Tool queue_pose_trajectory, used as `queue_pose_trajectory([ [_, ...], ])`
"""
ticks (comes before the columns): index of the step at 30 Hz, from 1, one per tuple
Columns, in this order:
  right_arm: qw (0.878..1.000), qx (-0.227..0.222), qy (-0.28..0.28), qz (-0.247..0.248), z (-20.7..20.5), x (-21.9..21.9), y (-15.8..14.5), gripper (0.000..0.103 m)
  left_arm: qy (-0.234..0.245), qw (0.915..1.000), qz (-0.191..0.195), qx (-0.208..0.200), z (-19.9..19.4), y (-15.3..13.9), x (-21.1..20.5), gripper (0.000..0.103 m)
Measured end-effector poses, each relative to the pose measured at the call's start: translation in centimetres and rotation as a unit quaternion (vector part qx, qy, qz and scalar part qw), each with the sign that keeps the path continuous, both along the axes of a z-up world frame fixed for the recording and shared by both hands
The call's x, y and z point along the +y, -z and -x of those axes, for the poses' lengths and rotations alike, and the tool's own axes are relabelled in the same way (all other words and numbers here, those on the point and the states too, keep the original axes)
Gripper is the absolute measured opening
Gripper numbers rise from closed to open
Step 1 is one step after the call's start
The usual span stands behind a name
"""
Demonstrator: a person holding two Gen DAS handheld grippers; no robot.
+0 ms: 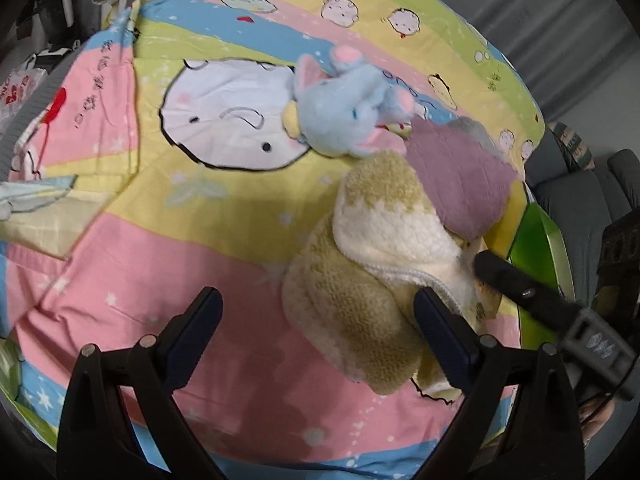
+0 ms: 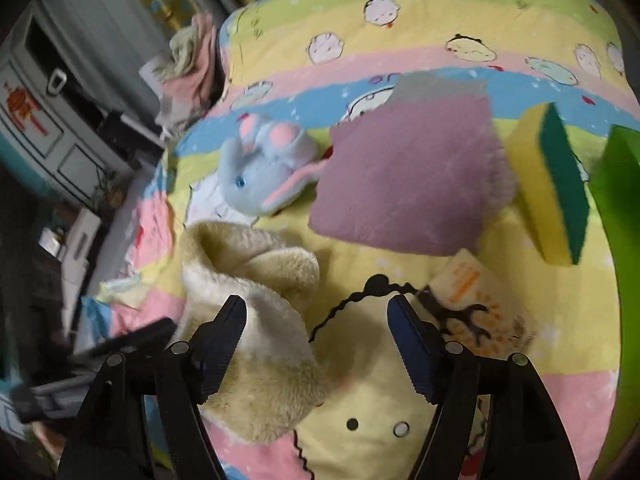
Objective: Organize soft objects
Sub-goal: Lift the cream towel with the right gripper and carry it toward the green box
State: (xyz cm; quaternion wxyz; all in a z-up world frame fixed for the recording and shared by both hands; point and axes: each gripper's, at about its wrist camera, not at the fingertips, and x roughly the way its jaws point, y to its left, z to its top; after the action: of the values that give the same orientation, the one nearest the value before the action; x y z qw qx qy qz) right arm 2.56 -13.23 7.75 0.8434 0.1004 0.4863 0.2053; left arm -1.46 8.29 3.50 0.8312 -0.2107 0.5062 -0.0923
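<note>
I'm hovering the right tongs (image 2: 316, 340), spread and empty; fleece sock (image 2: 256, 344) lying just left, running near-to-far; left tongs (image 1: 318, 320) also spread.

Plush elephant (image 2: 260, 176) left of folded cloth (image 2: 404, 184); sponge (image 2: 548, 192) right; fleece sock (image 2: 256, 320) in front, probably touching none.

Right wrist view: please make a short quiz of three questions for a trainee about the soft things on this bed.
1. True or false: the blue plush elephant lies on top of the sponge.
2. Which thing is between the elephant and the sponge? A) purple cloth B) green bin C) paper card
3. Fill in: the right hand-held gripper is ____, holding nothing.

Key: 1 false; 2 A, the purple cloth; 3 open.
</note>
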Motion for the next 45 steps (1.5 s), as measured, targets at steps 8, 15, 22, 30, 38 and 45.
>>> queue_pose_trajectory([
  [8, 0.997, 0.048, -0.016, -0.053, -0.2, 0.2, 0.7, 0.074, 0.035, 0.9993, -0.013, 0.0, -0.1, 1.2, -2.9, 0.09],
  [15, 0.992, 0.106, -0.013, -0.069, -1.3, 1.9, 4.3, 0.074, 0.06, 0.9975, -0.03, -0.021, 0.2, 1.4, -4.2, 0.066],
  [22, 0.988, 0.111, -0.017, -0.11, -1.4, 1.8, 5.1, 0.062, 0.084, 0.9951, -0.019, -0.05, 0.7, 0.7, -5.2, 0.043],
  [30, 0.991, 0.058, -0.019, -0.122, 0.3, 0.3, 1.9, 0.054, 0.097, 0.9885, -0.012, -0.115, 1.4, -2.5, -6.9, 0.039],
  [38, 0.991, -0.04, -0.001, -0.129, 3.1, -3.3, -4.1, 0.054, 0.135, 0.969, -0.031, -0.205, 3.1, -8.2, -10.7, 0.04],
  [45, 0.983, -0.105, 0.043, -0.143, 5.5, -9.4, -8.2, 0.054, 0.183, 0.9476, -0.036, -0.259, 4.2, -11.8, -16.1, 0.04],
])
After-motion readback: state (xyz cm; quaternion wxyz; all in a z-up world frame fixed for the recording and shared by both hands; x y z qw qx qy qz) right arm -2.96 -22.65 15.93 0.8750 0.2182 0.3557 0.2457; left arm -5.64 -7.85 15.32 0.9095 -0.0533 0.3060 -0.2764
